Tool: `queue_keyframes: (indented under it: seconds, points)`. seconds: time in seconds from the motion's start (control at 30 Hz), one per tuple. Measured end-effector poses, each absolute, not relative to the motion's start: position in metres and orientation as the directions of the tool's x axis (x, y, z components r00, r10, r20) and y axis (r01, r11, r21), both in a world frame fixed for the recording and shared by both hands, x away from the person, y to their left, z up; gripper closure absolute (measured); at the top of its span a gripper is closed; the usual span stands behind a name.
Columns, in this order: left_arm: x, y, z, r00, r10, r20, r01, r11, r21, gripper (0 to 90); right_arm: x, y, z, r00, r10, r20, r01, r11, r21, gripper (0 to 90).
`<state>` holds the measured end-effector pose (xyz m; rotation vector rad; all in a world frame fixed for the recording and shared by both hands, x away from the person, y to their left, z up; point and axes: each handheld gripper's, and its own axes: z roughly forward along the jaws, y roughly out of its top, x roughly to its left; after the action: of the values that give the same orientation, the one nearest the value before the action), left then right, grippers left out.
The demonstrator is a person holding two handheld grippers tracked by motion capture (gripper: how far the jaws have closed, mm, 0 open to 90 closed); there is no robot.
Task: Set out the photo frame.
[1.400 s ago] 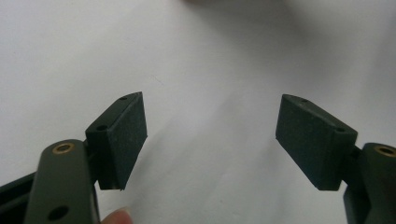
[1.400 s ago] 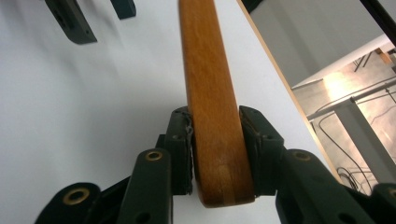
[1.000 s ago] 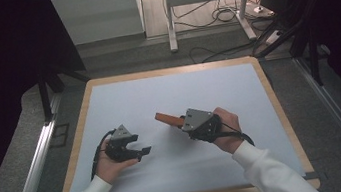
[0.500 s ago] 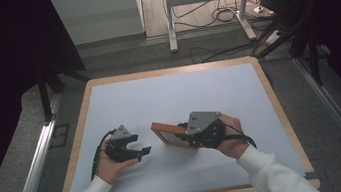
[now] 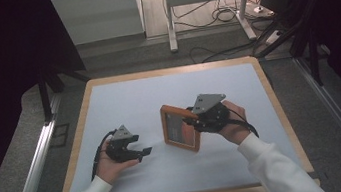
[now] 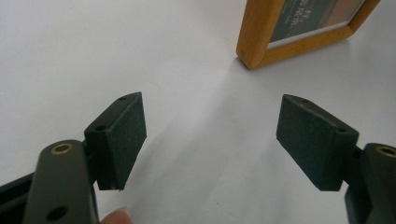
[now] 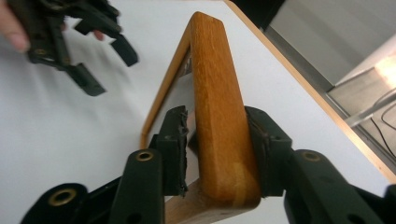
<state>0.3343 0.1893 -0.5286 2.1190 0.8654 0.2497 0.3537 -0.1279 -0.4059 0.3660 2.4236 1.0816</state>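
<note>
Standing more upright than half a second ago, the wooden picture frame (image 5: 180,127) in the high view now shows its glazed face toward the left gripper (image 5: 141,150), where before it lay flatter and lower in the right gripper (image 5: 193,119). The left gripper sits in much the same place. The frame is near the middle of the white table (image 5: 123,100), well apart from the wooden rim on every side, with bare surface behind it and to the far left.

From the left gripper view, the black jaws stand wide apart with nothing between them; white table lies ahead, and a corner of the frame (image 6: 299,29) rests on it at the upper right, beyond the pads (image 6: 125,133).

Over in the right gripper view, both jaws press the frame's (image 7: 217,107) side rail, one on each face. The left gripper (image 7: 98,60) hangs open beyond it, at upper left.
</note>
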Motion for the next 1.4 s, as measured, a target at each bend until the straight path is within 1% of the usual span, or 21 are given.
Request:
queue_keyframes:
  seconds: [0.3,0.43,0.53,0.6,0.67,0.77,0.9,1.13,1.23,1.3,1.4]
  points:
    - [0.334,0.188,-0.529,0.748,0.654,-0.110,0.491,-0.434,0.755,23.5,0.378,-0.134,-0.415,-0.833,0.487,-0.262,0.129,0.632,0.764,49.8]
    - [0.334,0.188,-0.529,0.748,0.653,-0.113,0.489,-0.429,0.759,23.5,0.387,-0.138,-0.419,-0.827,0.513,-0.229,0.165,0.612,0.773,48.1]
    - [0.334,0.189,-0.528,0.748,0.654,-0.113,0.489,-0.429,0.760,23.5,0.387,-0.138,-0.420,-0.824,0.519,-0.226,0.169,0.607,0.777,46.9]
    - [0.334,0.189,-0.528,0.748,0.654,-0.113,0.489,-0.427,0.761,23.4,0.384,-0.137,-0.420,-0.808,0.537,-0.243,0.163,0.599,0.784,41.2]
    - [0.334,0.190,-0.527,0.748,0.654,-0.112,0.488,-0.427,0.761,23.4,0.379,-0.139,-0.419,-0.795,0.563,-0.226,0.172,0.566,0.806,36.1]
    - [0.334,0.189,-0.527,0.748,0.654,-0.113,0.488,-0.426,0.761,23.4,0.370,-0.145,-0.420,-0.779,0.587,-0.220,0.180,0.546,0.818,29.6]
    - [0.333,0.189,-0.527,0.747,0.654,-0.115,0.491,-0.427,0.760,23.4,0.359,-0.158,-0.427,-0.759,0.627,-0.178,0.215,0.499,0.840,23.6]
    - [0.333,0.188,-0.526,0.746,0.655,-0.116,0.489,-0.421,0.764,23.4,0.333,-0.180,-0.443,-0.744,0.665,-0.065,0.279,0.397,0.874,22.5]
    - [0.333,0.188,-0.527,0.746,0.656,-0.115,0.489,-0.422,0.763,23.4,0.322,-0.184,-0.453,-0.744,0.666,-0.047,0.290,0.385,0.876,22.9]
    - [0.332,0.188,-0.526,0.746,0.656,-0.114,0.488,-0.422,0.764,23.4,0.315,-0.186,-0.458,-0.745,0.666,-0.035,0.299,0.381,0.875,25.6]
    - [0.331,0.188,-0.525,0.746,0.656,-0.115,0.486,-0.418,0.767,23.5,0.307,-0.189,-0.467,-0.754,0.657,-0.018,0.305,0.375,0.875,33.6]
